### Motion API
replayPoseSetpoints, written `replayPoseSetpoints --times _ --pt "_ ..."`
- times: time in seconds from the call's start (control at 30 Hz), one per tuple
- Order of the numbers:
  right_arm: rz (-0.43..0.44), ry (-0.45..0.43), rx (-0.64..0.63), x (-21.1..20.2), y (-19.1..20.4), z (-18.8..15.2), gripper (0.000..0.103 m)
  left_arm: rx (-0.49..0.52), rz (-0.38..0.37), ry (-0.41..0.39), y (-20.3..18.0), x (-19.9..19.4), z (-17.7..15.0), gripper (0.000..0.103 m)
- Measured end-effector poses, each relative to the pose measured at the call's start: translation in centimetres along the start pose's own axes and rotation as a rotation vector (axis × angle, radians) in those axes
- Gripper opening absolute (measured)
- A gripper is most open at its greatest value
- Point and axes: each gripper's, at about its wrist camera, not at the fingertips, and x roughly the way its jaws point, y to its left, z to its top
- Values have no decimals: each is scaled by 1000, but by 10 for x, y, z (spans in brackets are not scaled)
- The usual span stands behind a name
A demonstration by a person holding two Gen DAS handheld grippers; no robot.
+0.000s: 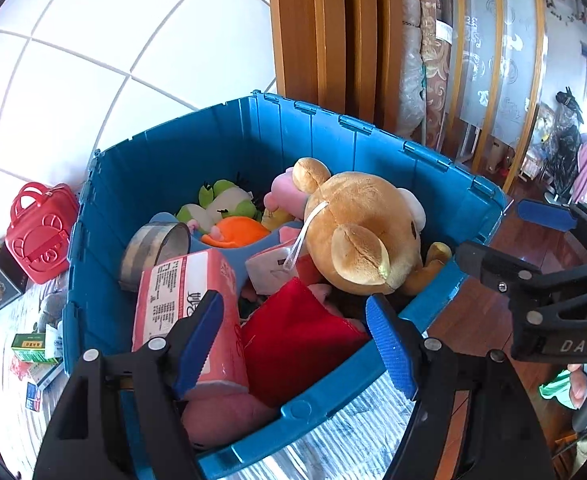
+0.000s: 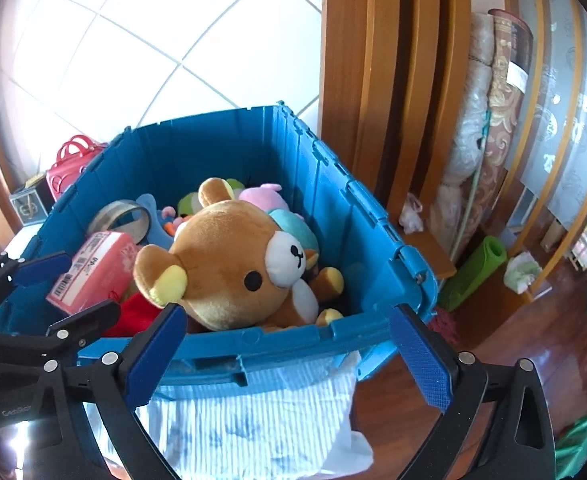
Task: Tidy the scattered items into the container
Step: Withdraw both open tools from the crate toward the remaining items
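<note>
Lying in ribbed blue plastic bin [image 2: 277,336], plush brown bear [image 2: 229,264], both grippers [image 1: 293,344] [image 2: 293,356] spread, empty.

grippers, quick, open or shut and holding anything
Left gripper: open, holding nothing, over the blue bin.
Right gripper: open, holding nothing, at the bin's near rim.

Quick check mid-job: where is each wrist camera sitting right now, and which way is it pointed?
Left wrist view: sits on the left gripper, above the near edge of the blue bin, looking down into it; its open fingers frame a pink packet and red cloth; the right gripper and a bit of hand show at right.
Right wrist view: sits on the right gripper, just outside the bin's near wall, facing the teddy bear; the left gripper shows at left.
Shared: bin, bear, pink packet, red bag.
</note>
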Motion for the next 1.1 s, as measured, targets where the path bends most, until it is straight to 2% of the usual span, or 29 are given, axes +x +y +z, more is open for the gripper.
replayPoseSetpoints --times 0.37,0.57,0.8,1.1 --pt "-21 -14 13 -23 16 -7 103 -23 -7 -52 12 -28 -14 73" --pt "-21 -45 -7 -42 46 -8 103 -43 3 -122 37 -63 -23 73" --pt "5 -98 -37 -62 112 -3 103 -92 30 -175 97 -98 -47 73" --pt "65 -115 -69 -67 241 -3 103 -161 90 -202 217 -140 -104 73"
